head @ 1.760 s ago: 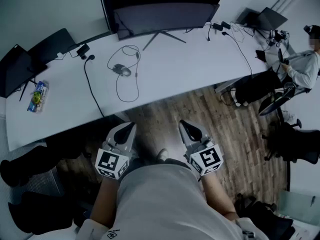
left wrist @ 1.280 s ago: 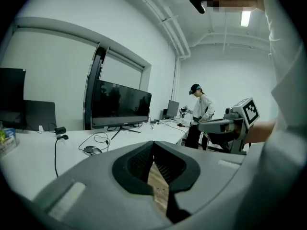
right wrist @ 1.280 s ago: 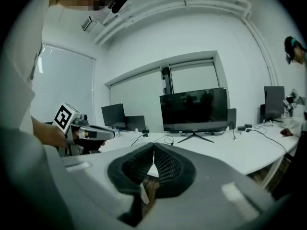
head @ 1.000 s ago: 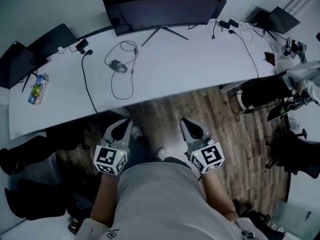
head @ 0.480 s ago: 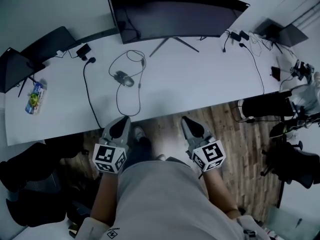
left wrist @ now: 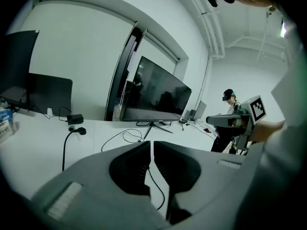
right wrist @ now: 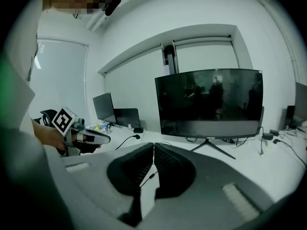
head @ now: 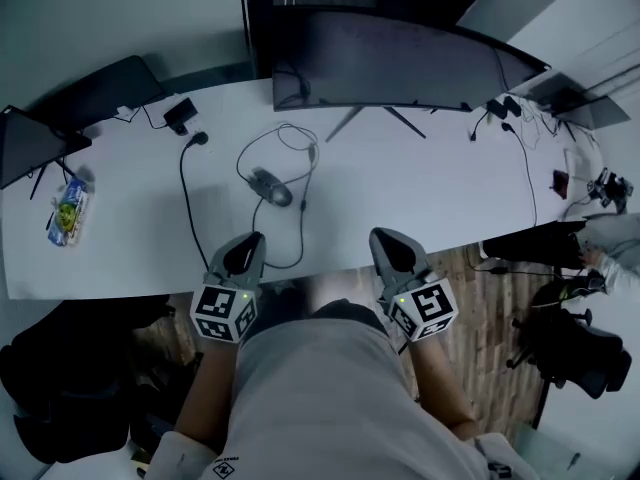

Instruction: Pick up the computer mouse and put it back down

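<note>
A dark grey computer mouse (head: 271, 187) lies on the white desk (head: 400, 198), its black cable (head: 300, 158) looped round it toward the monitor. My left gripper (head: 247, 243) hovers at the desk's near edge, just below the mouse, jaws shut and empty. My right gripper (head: 385, 240) is level with it to the right, also shut with nothing held. In the left gripper view the left gripper (left wrist: 152, 143) shows its tips together over the cable (left wrist: 125, 136). The right gripper view shows the right gripper (right wrist: 153, 145) closed, facing the monitor (right wrist: 209, 103).
A wide dark monitor (head: 400, 63) stands at the desk's back. A power adapter (head: 181, 114) with cord (head: 187, 203), two laptops (head: 100, 88) and a snack packet (head: 64, 211) lie left. Cables and devices (head: 520, 118) sit right. Another person (left wrist: 230, 99) is by chairs (head: 575, 348).
Both grippers have come forward from over the wooden floor to the desk's near edge, staying shut. The mouse lies where it was on the desk.
</note>
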`<state>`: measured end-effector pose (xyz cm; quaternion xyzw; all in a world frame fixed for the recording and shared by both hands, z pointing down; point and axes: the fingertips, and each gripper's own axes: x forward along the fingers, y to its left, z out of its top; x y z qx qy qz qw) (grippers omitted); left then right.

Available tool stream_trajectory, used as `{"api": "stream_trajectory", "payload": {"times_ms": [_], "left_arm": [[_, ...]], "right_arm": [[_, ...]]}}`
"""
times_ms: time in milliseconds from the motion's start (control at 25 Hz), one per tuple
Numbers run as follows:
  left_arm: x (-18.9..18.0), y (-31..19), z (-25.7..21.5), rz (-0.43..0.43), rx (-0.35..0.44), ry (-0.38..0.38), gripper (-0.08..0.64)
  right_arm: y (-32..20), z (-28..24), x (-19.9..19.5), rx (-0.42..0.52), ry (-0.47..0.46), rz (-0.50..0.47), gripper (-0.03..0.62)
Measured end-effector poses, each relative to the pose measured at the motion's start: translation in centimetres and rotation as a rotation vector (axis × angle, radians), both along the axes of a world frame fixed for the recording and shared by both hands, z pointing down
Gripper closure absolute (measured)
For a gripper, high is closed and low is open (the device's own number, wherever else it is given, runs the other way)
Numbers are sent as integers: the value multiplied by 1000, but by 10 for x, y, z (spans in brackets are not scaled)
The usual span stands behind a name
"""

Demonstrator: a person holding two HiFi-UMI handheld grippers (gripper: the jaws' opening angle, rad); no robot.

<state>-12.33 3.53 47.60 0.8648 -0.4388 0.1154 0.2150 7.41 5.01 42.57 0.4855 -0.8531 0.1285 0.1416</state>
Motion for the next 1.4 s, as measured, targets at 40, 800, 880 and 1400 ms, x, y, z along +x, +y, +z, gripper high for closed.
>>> {"api": "stream_trajectory", "payload": {"times_ms": [40,800,880,1400], "left_arm": [[-2,-5,3,1,-7,-5,548],[3,-79,75,-317,-208,-12,447],[4,-86,86,-368,-232,-12,419],[5,-123,159,-672,-363,-13,287]], "right_arm": [[-8,1,-3,-4,2,-5,588],[-106,22,24,-105,38,-195,588],[-112,26,33,-113,39,-209,588],[-129,55,89,-184,81,-250,588]]}}
